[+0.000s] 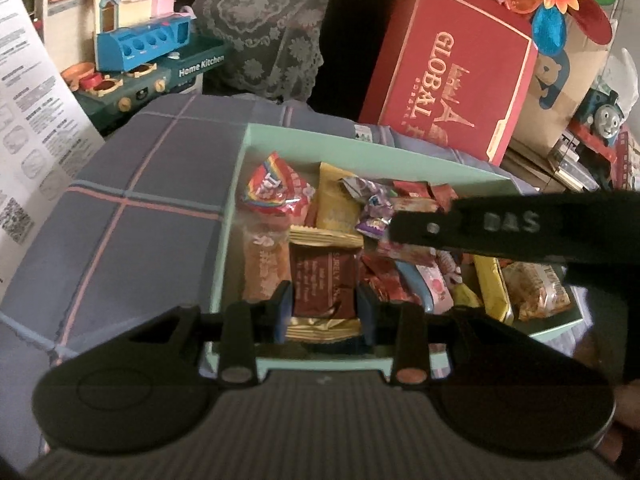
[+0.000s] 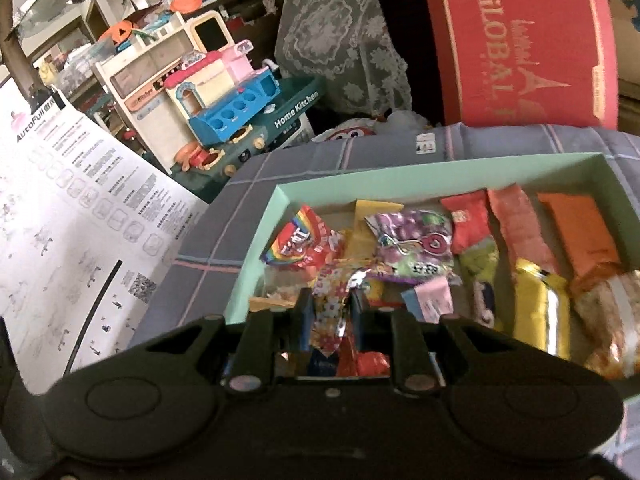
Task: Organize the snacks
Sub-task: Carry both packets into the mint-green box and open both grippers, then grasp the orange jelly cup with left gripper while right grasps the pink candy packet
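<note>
Snacks lie heaped in a mint-green box point(image 1: 240, 184) that sits on a grey-blue plaid cloth point(image 1: 132, 184). In the left wrist view, the left tool point(image 1: 325, 304) is clamped on a dark red bar wrapper point(image 1: 326, 280), with a gold-edged packet point(image 1: 324, 330) just under it, above the near left corner of the box. In the right wrist view, the right tool point(image 2: 330, 316) is pinched narrow on a flowery foil packet point(image 2: 334, 308) that hangs between its fingers over the near edge of the box.

Inside the box, a rainbow candy bag point(image 1: 276, 188) lies near the far left corner, a purple packet point(image 2: 412, 240) beside it, a yellow bar point(image 2: 540, 304) and an orange pack point(image 2: 576, 228) toward the right. The black body of the right tool crosses the right side of the left wrist view.

Beyond the cloth stand a red box with gold lettering point(image 1: 452, 68), a toy kitchen set point(image 1: 152, 52) and a lace-covered object point(image 1: 264, 24). A printed instruction sheet point(image 2: 80, 208) leans at the left.
</note>
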{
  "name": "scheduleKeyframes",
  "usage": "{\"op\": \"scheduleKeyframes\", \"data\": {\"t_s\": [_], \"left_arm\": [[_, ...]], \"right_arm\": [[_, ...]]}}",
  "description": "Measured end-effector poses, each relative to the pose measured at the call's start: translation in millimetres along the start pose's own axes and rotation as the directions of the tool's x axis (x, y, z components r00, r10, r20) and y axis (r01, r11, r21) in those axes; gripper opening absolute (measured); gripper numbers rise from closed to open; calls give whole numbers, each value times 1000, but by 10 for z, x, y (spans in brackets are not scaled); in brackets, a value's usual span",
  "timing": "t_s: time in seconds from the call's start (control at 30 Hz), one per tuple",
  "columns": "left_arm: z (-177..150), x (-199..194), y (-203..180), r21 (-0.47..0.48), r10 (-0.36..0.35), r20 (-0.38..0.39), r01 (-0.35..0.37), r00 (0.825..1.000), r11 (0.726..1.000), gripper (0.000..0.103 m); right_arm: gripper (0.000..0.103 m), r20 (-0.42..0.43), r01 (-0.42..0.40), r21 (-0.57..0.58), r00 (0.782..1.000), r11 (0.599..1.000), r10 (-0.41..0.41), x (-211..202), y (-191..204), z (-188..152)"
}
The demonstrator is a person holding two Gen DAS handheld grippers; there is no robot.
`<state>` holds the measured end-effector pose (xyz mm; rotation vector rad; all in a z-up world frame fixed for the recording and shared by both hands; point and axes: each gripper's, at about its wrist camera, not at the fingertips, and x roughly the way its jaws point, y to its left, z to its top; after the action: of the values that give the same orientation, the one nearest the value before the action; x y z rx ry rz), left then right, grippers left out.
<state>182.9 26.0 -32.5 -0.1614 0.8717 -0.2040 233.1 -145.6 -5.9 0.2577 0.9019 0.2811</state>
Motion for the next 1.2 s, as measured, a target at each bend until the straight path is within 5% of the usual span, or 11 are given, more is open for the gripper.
{"op": "scheduleKeyframes", "data": {"t_s": [0.13, 0.2, 0.27, 0.33, 0.57, 1.2], "left_arm": [[0, 90, 2, 9, 8, -11, -8, 1000, 1000, 35], [-2, 107, 6, 10, 35, -4, -35, 999, 999, 52], [-10, 96, 15, 7, 66, 13, -67, 998, 998, 80], [-13, 68, 21, 4, 89, 35, -89, 995, 996, 89], [-33, 72, 63, -34, 96, 11, -96, 995, 995, 97], [-195, -450, -242, 2, 82, 39, -82, 996, 997, 103]], "right_arm": [[22, -15, -11, -17, 1000, 1000, 11, 185, 68, 57], [37, -8, -12, -18, 1000, 1000, 12, 230, 77, 77], [78, 4, -16, -2, 1000, 1000, 16, 239, 64, 82], [93, 32, -6, 6, 999, 1000, 5, 201, 38, 72], [103, 41, 25, 54, 999, 998, -27, 102, -125, 4], [103, 78, 50, 88, 995, 995, -57, -655, -219, -350]]}}
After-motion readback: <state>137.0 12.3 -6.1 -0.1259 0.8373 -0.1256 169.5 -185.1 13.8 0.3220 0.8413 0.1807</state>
